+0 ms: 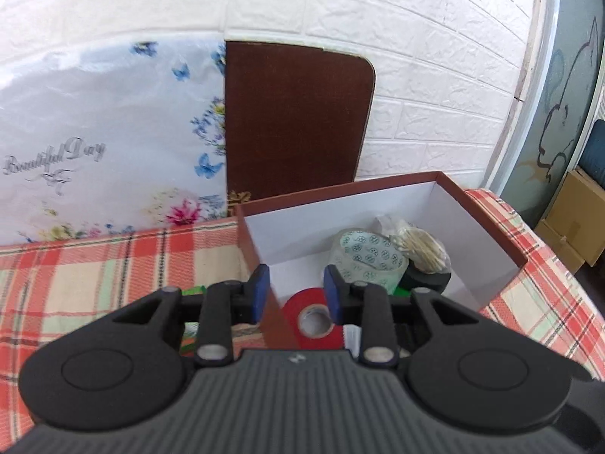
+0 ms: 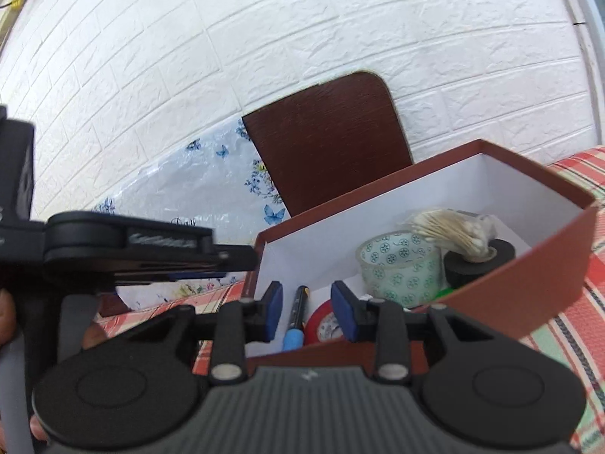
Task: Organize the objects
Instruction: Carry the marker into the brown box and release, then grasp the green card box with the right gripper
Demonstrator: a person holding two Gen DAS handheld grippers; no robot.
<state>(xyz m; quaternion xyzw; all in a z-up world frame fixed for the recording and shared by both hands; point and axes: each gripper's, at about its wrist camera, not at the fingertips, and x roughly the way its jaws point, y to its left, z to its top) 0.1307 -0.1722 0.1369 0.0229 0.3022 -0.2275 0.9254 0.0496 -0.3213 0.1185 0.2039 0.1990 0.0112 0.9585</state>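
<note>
Over the box (image 1: 487, 234), both grippers, left (image 1: 297, 295) and right (image 2: 307, 312), are hanging slightly open, holding nothing; tapes (image 1: 368, 257), swabs (image 2: 450, 232) and marker (image 2: 297, 317) are lying inside, something green (image 1: 191, 335) waiting outside.

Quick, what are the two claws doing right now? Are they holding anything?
Left claw: open, holding nothing, above the box.
Right claw: open, holding nothing; the pen lies in the box below it.
</note>
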